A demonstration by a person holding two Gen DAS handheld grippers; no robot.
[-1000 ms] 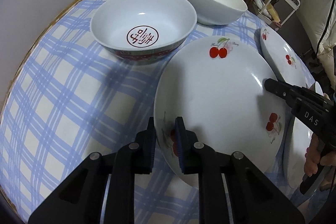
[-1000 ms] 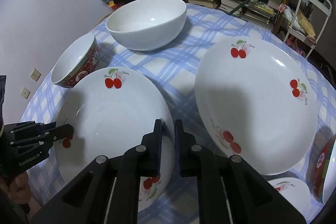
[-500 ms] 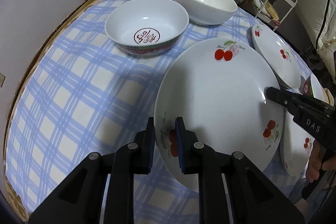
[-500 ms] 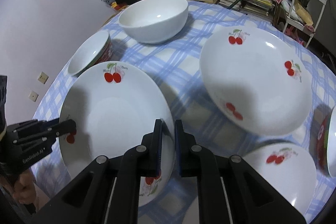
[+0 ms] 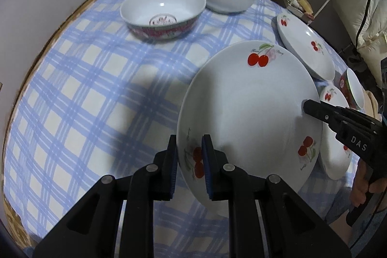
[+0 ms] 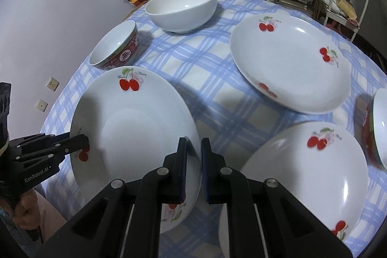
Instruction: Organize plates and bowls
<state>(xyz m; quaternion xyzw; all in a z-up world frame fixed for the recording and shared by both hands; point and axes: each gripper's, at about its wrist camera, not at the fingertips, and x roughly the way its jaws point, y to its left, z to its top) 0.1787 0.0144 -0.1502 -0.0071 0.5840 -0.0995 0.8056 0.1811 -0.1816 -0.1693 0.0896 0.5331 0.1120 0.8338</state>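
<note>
I have the round table [image 5: 72, 93] under its blue-and-white checked cloth filling both views, with cluttered bookshelves and a white wire cart behind it and a plain pale wall to one side. Above the cloth I carry the large white ceramic plate with red cherry prints [image 5: 251, 113] between both tools, lifted clear and tilted, casting a shadow on the checks. I hold it at opposite rims, I judge, so that it stays level enough to travel and stack. The left gripper [image 5: 189, 161] has its jaws narrow, pinching the near rim; the right gripper [image 6: 193, 161] has its jaws nearly together, clamping the opposite edge. Two matching cherry plates lie on the table: one further back [image 6: 290, 64], one close by [image 6: 302, 173], likely the stacking targets. A plain white deep bowl [image 6: 183, 9] sits at the far side, beside a red-patterned bowl with a white inside [image 6: 116, 50]. Another red-patterned bowl [image 6: 377, 127] stands at the right edge, only partly in view.
</note>
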